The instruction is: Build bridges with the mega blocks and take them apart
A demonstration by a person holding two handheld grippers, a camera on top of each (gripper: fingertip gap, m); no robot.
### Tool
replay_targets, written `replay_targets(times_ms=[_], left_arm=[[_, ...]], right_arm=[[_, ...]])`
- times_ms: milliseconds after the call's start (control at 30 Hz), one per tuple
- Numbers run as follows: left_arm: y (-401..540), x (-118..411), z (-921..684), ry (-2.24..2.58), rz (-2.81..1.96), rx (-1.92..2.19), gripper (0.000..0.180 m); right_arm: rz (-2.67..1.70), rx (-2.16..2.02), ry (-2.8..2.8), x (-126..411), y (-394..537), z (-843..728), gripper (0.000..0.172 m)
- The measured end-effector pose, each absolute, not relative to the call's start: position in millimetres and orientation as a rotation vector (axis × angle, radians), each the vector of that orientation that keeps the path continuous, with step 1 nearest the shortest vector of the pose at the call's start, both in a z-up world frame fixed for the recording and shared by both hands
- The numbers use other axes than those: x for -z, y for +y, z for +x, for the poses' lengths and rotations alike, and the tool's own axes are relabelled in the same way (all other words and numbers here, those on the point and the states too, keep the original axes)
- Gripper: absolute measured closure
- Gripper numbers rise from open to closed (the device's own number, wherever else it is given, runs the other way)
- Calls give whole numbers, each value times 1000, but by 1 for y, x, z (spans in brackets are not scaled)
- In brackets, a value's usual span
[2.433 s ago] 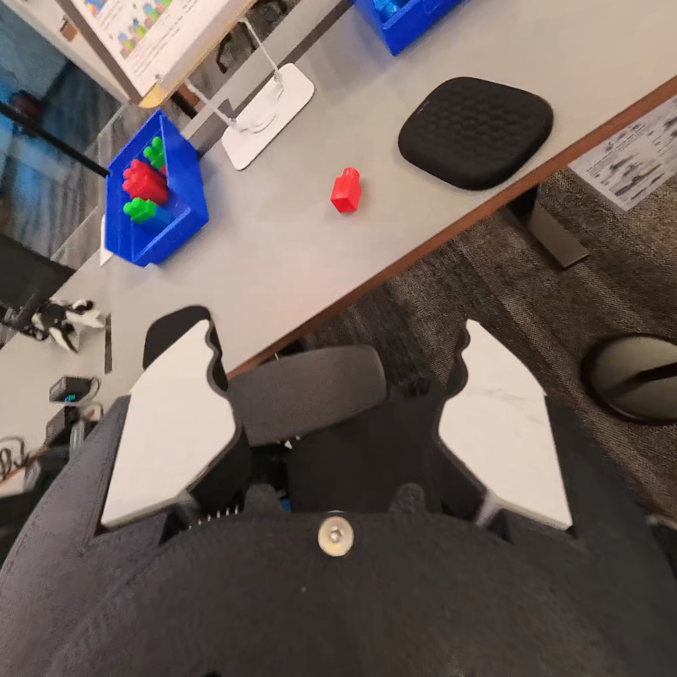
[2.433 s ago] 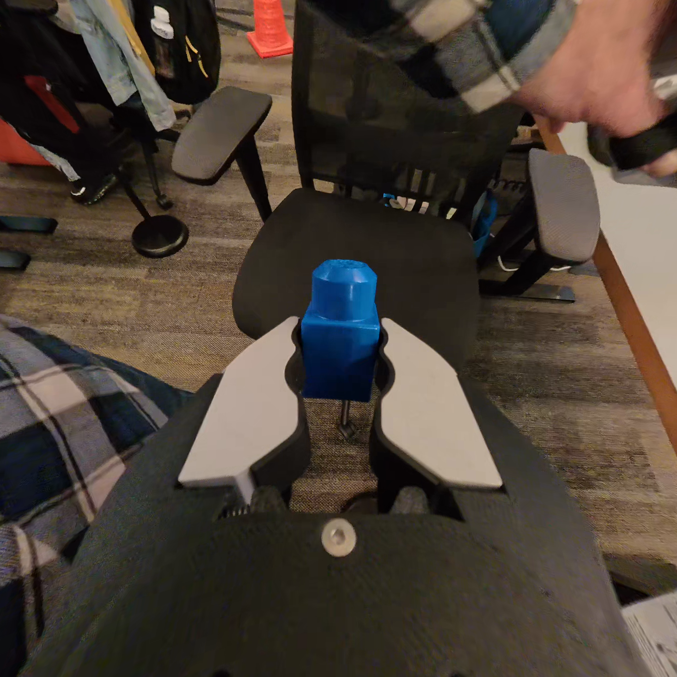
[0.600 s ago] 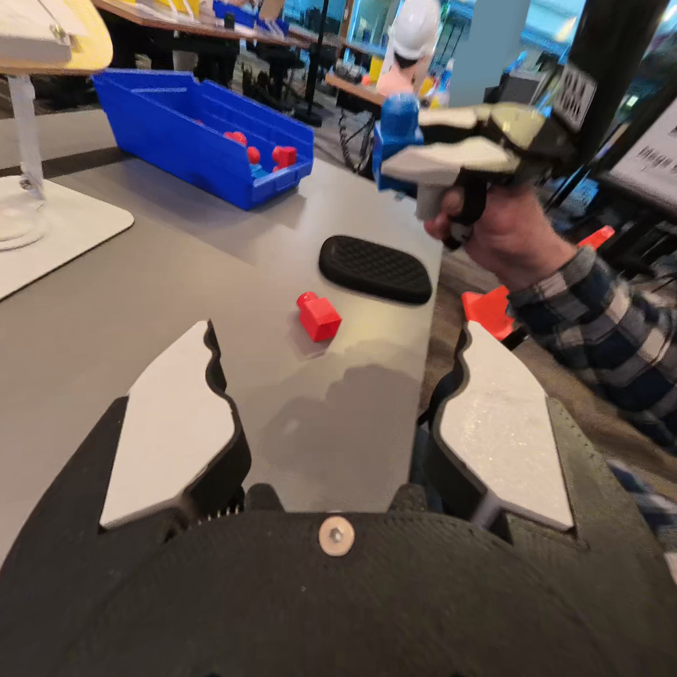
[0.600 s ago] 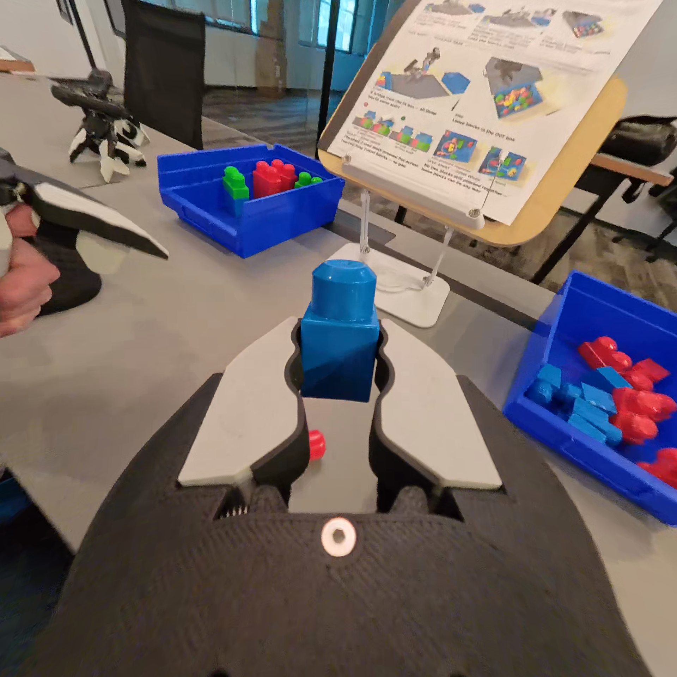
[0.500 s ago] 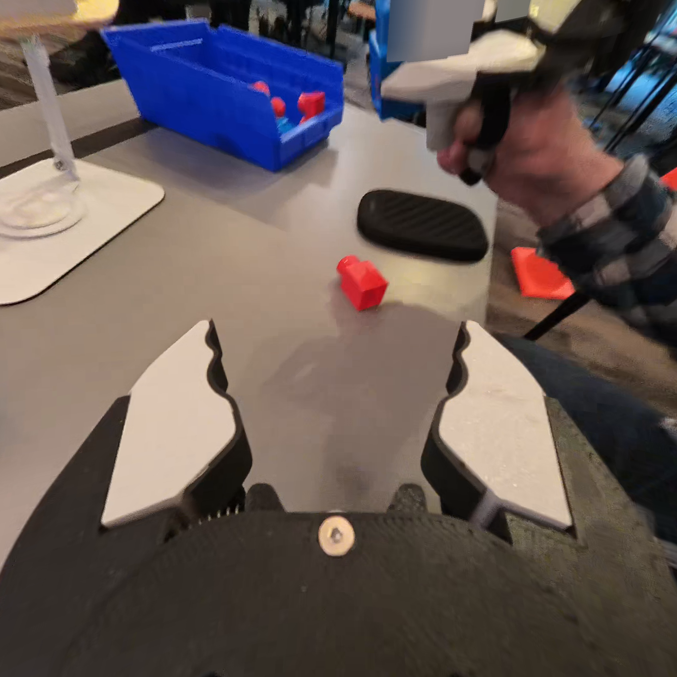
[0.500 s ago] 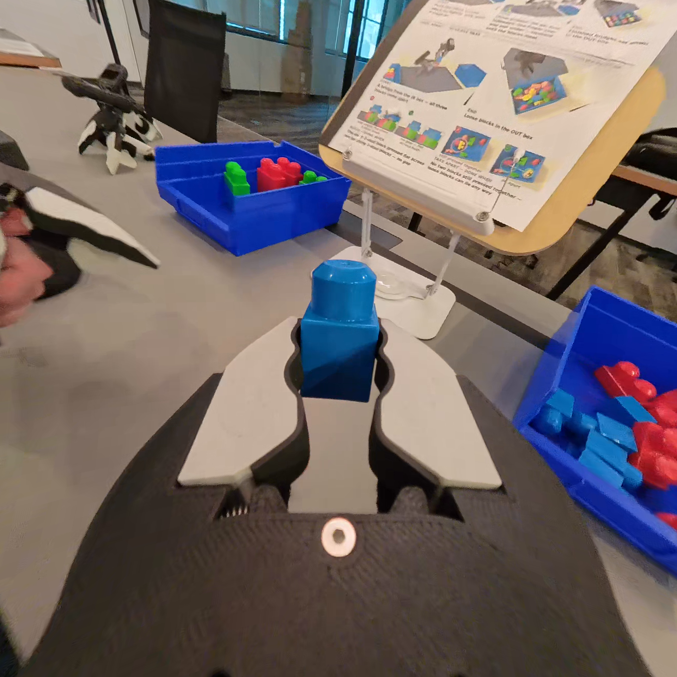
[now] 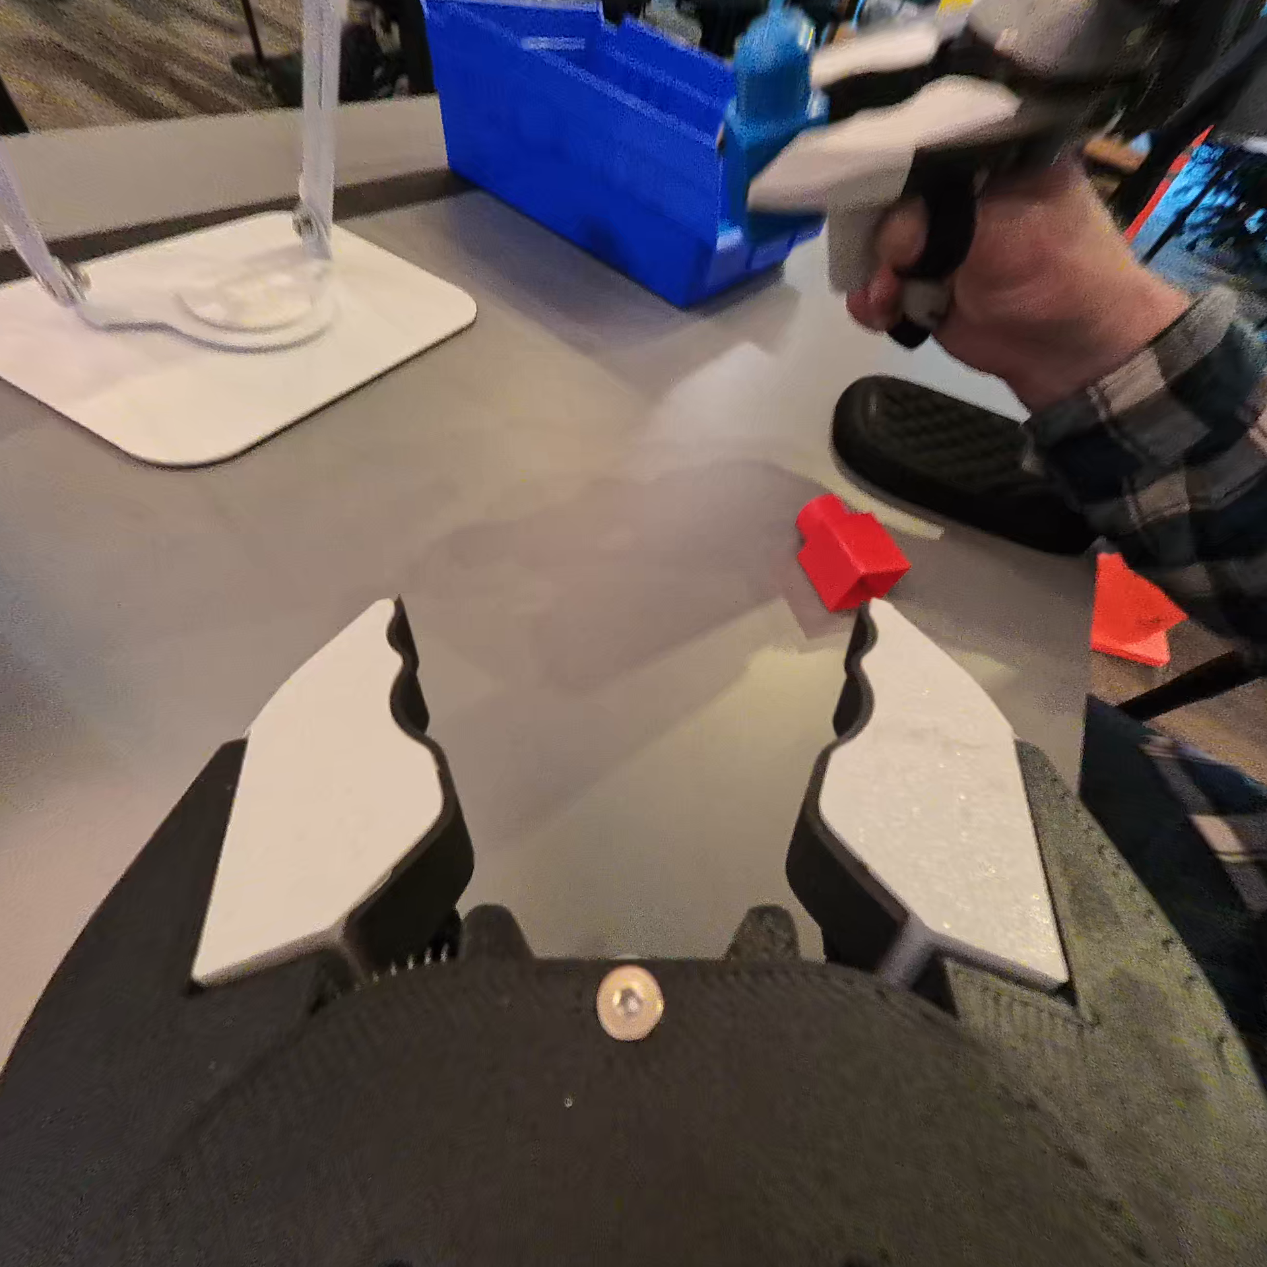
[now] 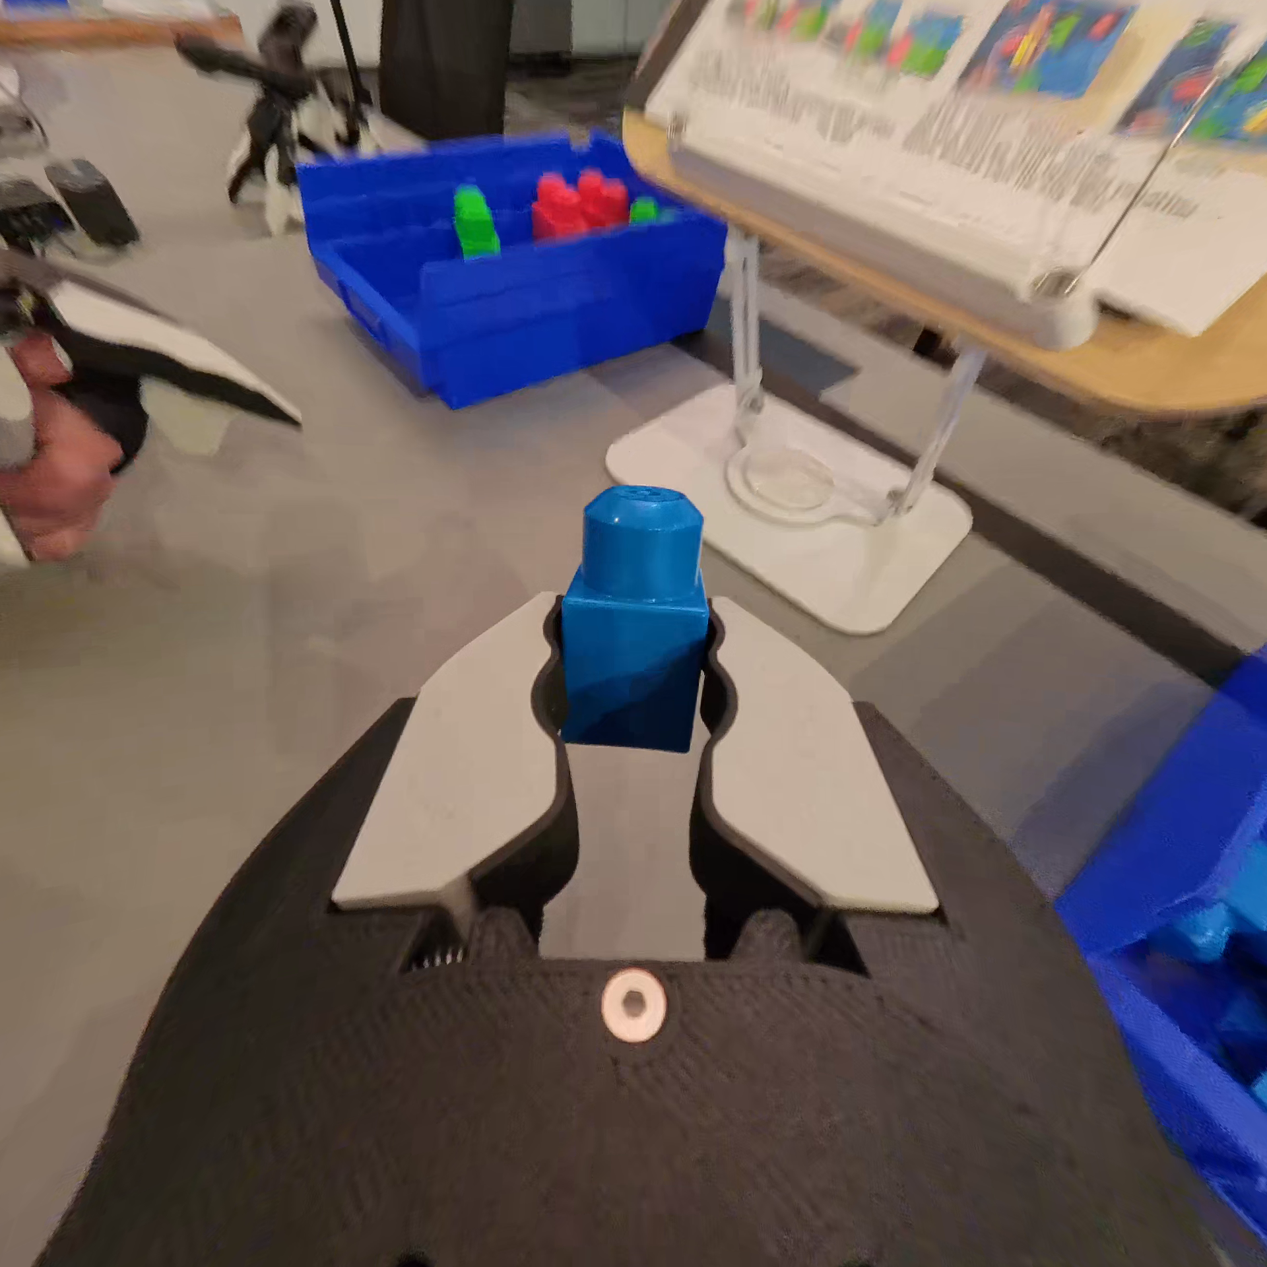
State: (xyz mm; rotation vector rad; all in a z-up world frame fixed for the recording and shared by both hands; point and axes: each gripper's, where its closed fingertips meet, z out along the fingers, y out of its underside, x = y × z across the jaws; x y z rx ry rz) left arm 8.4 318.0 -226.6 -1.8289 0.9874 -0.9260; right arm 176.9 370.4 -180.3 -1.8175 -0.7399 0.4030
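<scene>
Right gripper (image 8: 634,675), jaws clenched on an upright blue block (image 8: 634,658), carries it stud-forward for placing. Left gripper (image 7: 627,610), jaws released and empty, hovers near the red block (image 7: 850,552) lying on the surface (image 7: 548,480), probably to grasp it.

a grey table (image 7: 548,425) spreads beneath and ahead of the claw in both views. in the left wrist view a white stand base (image 7: 206,343) with clear acrylic legs sits ahead to the left, a black textured pad (image 7: 939,452) lies ahead to the right near the table edge, and an orange cone (image 7: 1131,617) stands on the floor beyond that edge. in the right wrist view the stand's wooden board (image 8: 1028,356) with a printed sheet (image 8: 960,137) hangs above right, and a small black tripod (image 8: 274,103) and a dark device (image 8: 89,199) sit far ahead left.
</scene>
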Motion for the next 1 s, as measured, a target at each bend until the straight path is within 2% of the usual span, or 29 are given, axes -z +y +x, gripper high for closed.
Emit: replay_targets(times_ms=[200, 700, 767, 867, 1000], left_arm=[[310, 202, 23, 1029, -1788, 938, 62], [301, 232, 36, 1106, -1890, 845, 55], [302, 234, 30, 1079, -1913, 862, 55], [303, 234, 18, 1054, -1921, 862, 54], [302, 232, -6, 1035, -1929, 840, 53]], right_arm=[[-2062, -391, -764, 211, 379, 183, 135], [-2361, -469, -1251, 297, 358, 130, 134], [-2356, -461, -1257, 296, 359, 125, 133], [-2325, -507, -1236, 285, 356, 118, 117], [-2249, -478, -1092, 253, 356, 124, 122]])
